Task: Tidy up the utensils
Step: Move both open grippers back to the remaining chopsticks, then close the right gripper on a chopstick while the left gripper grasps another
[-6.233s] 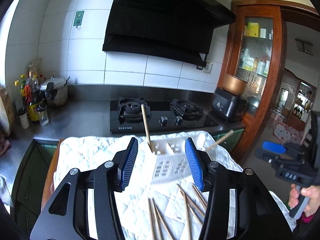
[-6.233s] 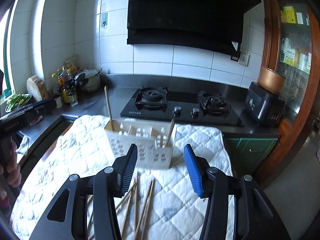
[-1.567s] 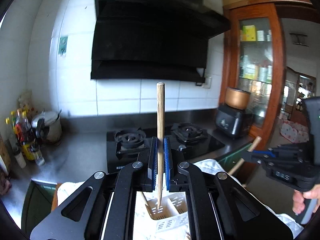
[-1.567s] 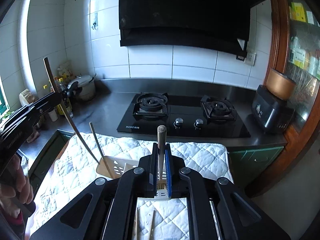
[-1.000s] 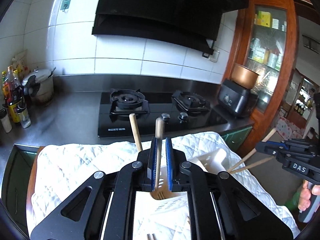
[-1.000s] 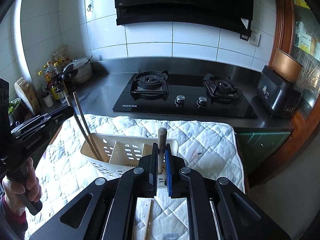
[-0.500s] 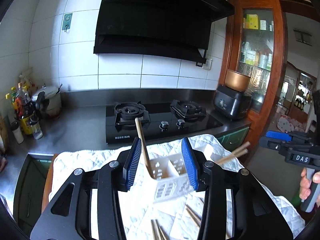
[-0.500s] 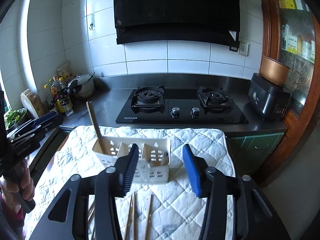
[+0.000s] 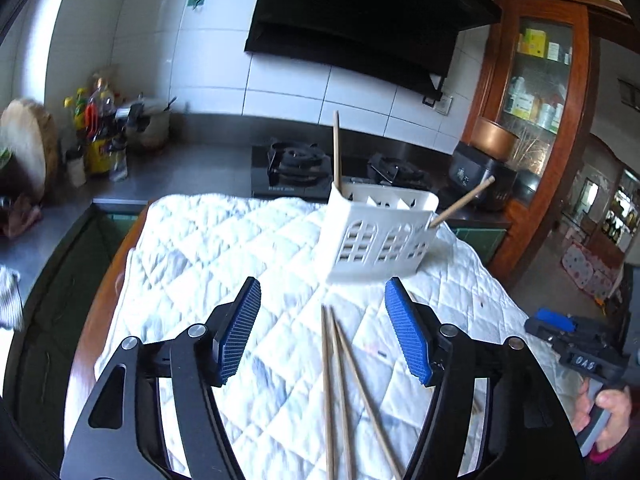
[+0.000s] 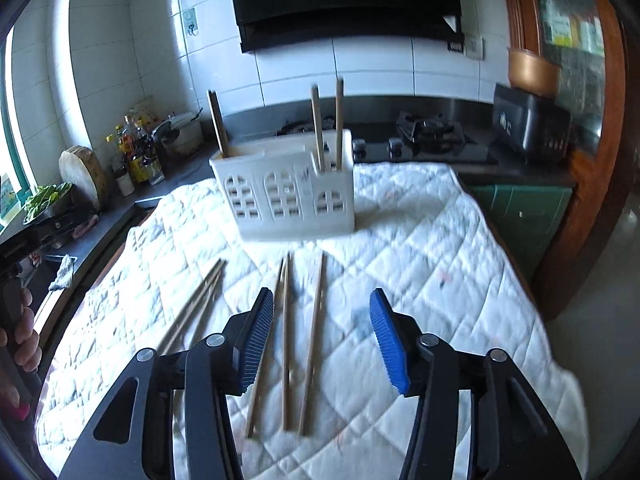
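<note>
A white slotted holder [image 9: 380,240] [image 10: 288,196] stands at the far side of the quilted cloth [image 9: 224,248]. One chopstick [image 9: 336,148] stands upright in it and another [image 9: 462,202] leans out to the right. The right wrist view shows three sticks in it [image 10: 318,128]. Several loose chopsticks [image 9: 328,380] [image 10: 314,340] lie flat on the cloth. My left gripper [image 9: 324,328] hovers over them with its jaws opening and nothing gripped. My right gripper [image 10: 323,340] hangs above the loose sticks, jaws closing slightly, pads touching nothing.
A black gas hob [image 9: 296,168] and steel counter run behind the cloth. Bottles [image 9: 96,136] and a round chopping board [image 9: 28,140] stand at the left. A black appliance [image 10: 532,128] and a wooden cabinet [image 9: 540,80] are at the right.
Both grippers let go of the chopsticks they held over the holder, opened, and drew back and down over the loose sticks. The released sticks stay in the holder.
</note>
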The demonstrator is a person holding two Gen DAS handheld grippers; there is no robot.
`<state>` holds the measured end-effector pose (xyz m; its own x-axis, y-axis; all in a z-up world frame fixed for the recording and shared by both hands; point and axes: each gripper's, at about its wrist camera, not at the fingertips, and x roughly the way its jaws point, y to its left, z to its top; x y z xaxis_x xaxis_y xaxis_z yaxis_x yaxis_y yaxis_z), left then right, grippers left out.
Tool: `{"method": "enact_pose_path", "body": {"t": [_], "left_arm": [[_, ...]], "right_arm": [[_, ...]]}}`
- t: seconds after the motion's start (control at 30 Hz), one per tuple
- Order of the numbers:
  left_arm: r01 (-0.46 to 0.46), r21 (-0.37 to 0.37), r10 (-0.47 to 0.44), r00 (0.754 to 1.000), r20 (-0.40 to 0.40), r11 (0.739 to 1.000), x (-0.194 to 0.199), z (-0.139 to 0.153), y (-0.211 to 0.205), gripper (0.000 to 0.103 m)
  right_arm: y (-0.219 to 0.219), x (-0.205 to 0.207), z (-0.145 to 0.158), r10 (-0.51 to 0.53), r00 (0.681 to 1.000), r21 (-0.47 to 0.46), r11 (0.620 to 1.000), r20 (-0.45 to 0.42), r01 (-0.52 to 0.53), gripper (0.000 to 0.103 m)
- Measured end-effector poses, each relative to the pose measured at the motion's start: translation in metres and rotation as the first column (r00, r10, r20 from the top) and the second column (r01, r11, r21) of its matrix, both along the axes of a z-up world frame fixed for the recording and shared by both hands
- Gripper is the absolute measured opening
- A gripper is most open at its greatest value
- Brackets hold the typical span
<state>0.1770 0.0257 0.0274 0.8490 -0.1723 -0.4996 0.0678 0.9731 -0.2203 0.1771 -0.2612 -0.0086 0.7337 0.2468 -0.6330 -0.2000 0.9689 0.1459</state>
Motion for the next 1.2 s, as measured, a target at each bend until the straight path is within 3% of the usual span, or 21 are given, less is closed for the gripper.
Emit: {"method": "enact_pose_path", "body": {"t": [0.27,0.5,0.77,1.2], "left_arm": [[-0.027,0.068,0.032,0.998,-0.061,0.997,-0.032,-0.046,-0.004,0.065],[-0.047,0.045,0.054,0.986,-0.156,0.998,-0.046,-0.081,0.003,0.065],[-0.074,0.025,0.077,0.979,-0.187,0.997,-0.054,-0.094,0.017,0.065],[-0.053,0.009,0.054,0.977,-0.207,0.999,-0.054,-0.106,0.012,0.064]], "right_arm": [[0.004,-0.02,-0.048,-0.027,0.998,-0.02,0.999,-0.049,0.026,0.035],[0.021,-0.012,-0.076,-0.001,0.994,-0.039,0.999,-0.105,-0.003,0.027],[0.033,0.007,-0.088,0.0,0.99,-0.06,0.998,-0.141,-0.009,0.016],[0.038,0.02,-0.099,-0.013,0.983,-0.098,0.995,-0.183,-0.005,0.012]]}}
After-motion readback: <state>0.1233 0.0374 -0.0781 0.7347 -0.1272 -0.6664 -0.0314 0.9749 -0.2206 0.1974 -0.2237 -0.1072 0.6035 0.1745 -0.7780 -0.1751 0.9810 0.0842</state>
